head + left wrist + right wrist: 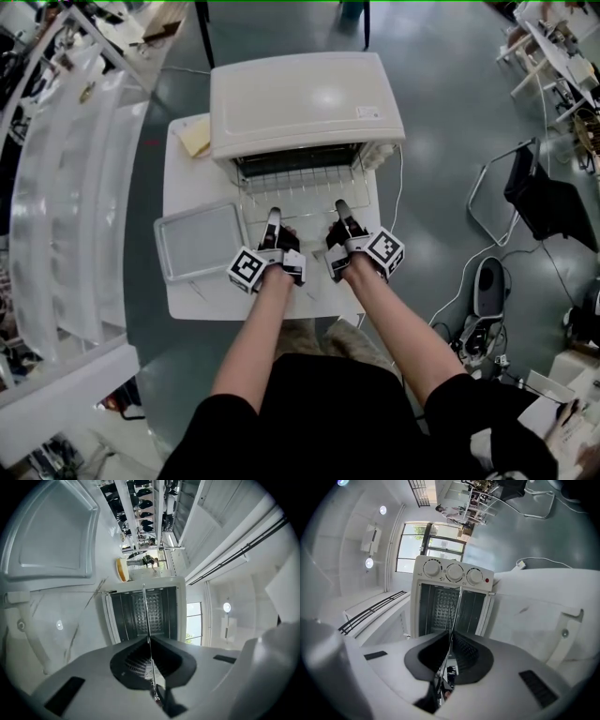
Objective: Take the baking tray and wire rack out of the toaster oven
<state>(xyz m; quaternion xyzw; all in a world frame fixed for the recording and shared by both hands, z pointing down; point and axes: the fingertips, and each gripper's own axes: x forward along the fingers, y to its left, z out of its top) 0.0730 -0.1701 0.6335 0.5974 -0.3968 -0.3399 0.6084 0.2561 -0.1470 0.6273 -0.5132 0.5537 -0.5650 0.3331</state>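
The white toaster oven [305, 98] stands on a small white table with its door [309, 214] folded down. The wire rack [298, 180] sticks partway out of the opening, above the door. My left gripper [274, 217] is shut on the rack's front edge at the left. My right gripper [342, 208] is shut on the same edge at the right. In the left gripper view the rack [147, 616] shows edge-on as a thin line that runs into the left gripper [150, 660]. In the right gripper view the rack [454, 611] likewise runs into the right gripper [449, 656]. The grey baking tray [199, 241] lies on the table, left of the door.
A yellow item [195, 139] lies at the table's [187, 292] back left, beside the oven. The oven's knobs [453, 572] sit on its right side. A white cable [469, 272] trails on the floor to the right, near a black chair [539, 202].
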